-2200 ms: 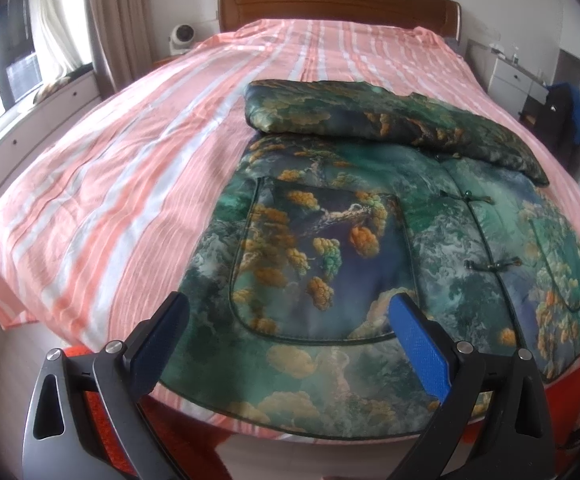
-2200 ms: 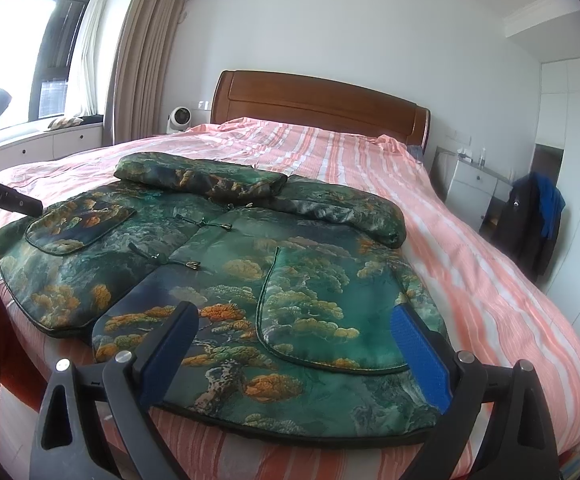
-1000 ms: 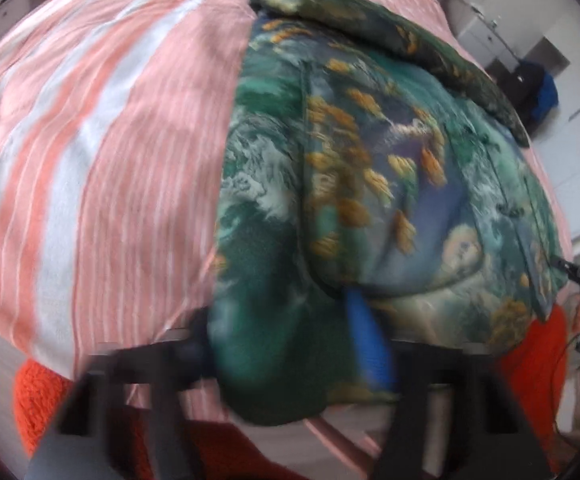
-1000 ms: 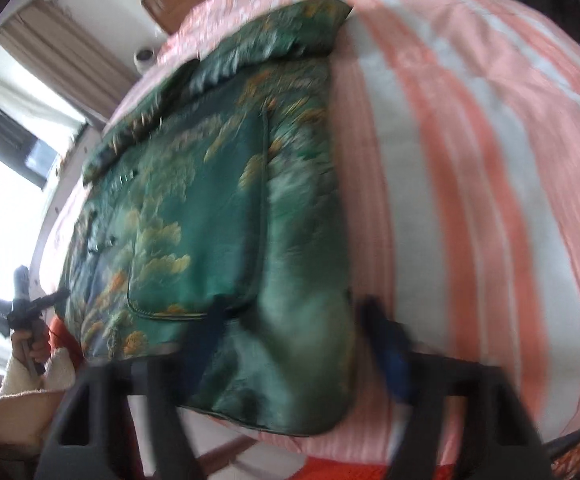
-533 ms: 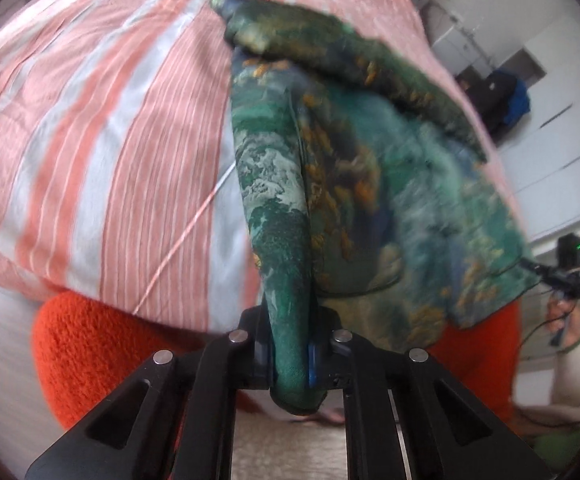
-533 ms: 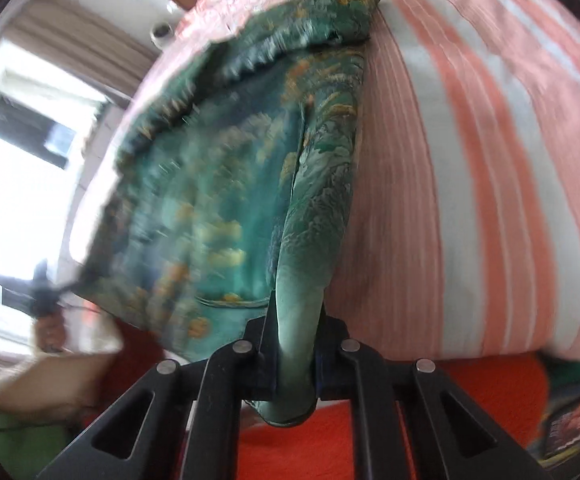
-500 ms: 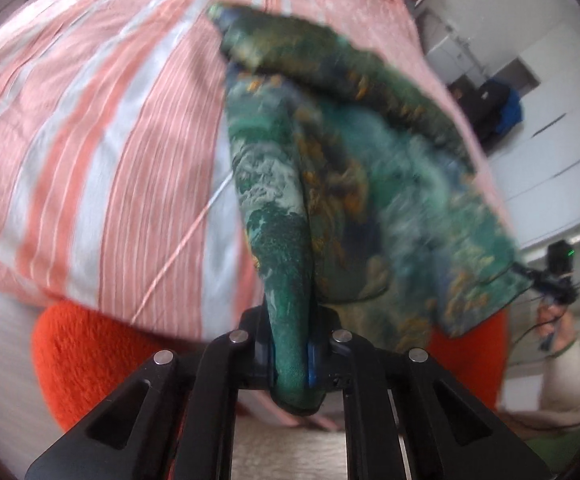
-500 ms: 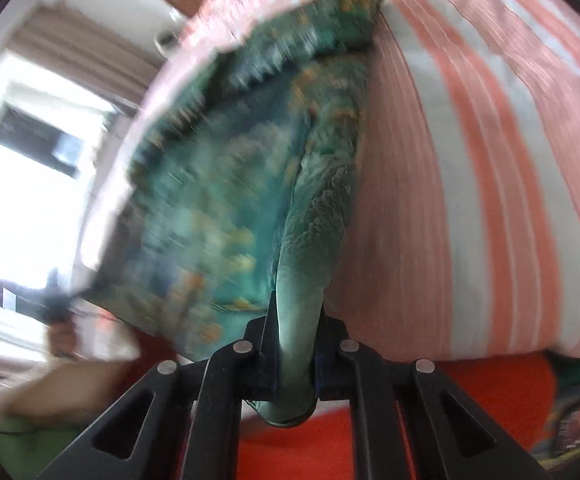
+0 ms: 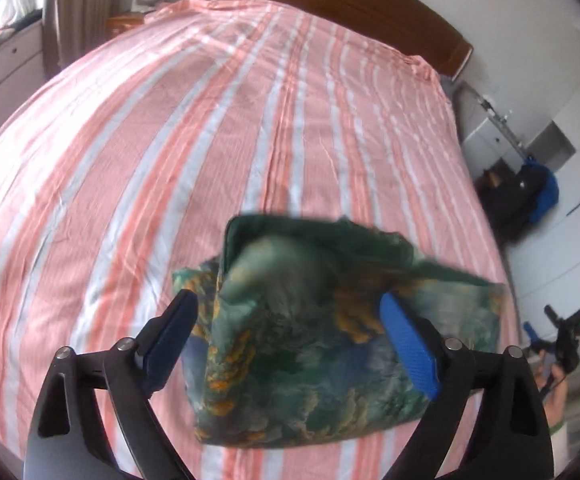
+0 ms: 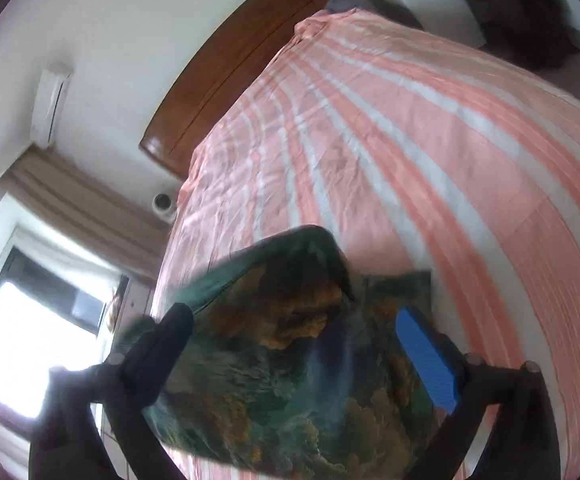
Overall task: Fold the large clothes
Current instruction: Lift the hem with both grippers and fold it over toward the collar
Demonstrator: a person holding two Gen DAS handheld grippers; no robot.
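Both jaws opening, jacket point(image 9: 310, 344) between, unpinched.

One jacket point(image 9: 310, 344), one bed point(image 9: 170, 140), two grippers.

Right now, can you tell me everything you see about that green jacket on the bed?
The green jacket looks shiny and padded, printed with golden-orange trees and blue-green clouds. It is doubled over into a thick bundle, its top flap blurred and puffed up, perhaps not yet settled. It lies near the front of the pink-and-white striped bedsheet. The left tongs and right tongs are opening; the cloth shows between their fingers, but none presses on it.
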